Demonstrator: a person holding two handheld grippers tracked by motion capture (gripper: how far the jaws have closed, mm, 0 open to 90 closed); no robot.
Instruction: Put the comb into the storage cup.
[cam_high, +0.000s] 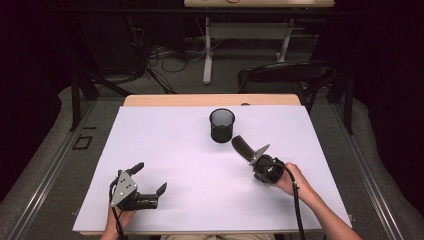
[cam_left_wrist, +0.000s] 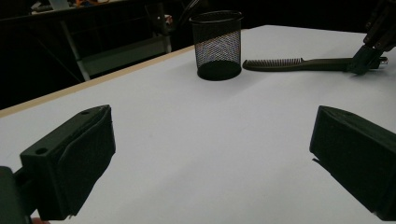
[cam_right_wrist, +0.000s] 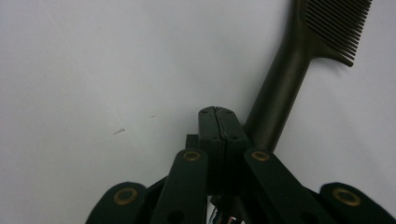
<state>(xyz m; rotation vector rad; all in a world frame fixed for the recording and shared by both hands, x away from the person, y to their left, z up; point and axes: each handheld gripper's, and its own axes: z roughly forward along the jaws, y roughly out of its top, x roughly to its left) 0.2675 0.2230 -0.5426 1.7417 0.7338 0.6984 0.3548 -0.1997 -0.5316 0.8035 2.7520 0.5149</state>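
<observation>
The right gripper has its jaws pressed together on the handle end of the comb. I think this grip is chosen so that the long toothed part stays free and can go first into the cup. In the right gripper view the handle comes out from under the shut jaws and runs up and to the right, with the teeth at the far end.

The comb lies low over the white table, just beside the cup, on the right of it in the high view. I cannot tell whether it touches the surface or is a little lifted. Its long axis is almost level and runs from the gripper toward the cup, so the toothed end points at the cup base, not at the opening.

The left gripper rests near the front edge, well apart, with jaws wide and nothing between them. It probably only waits.
</observation>
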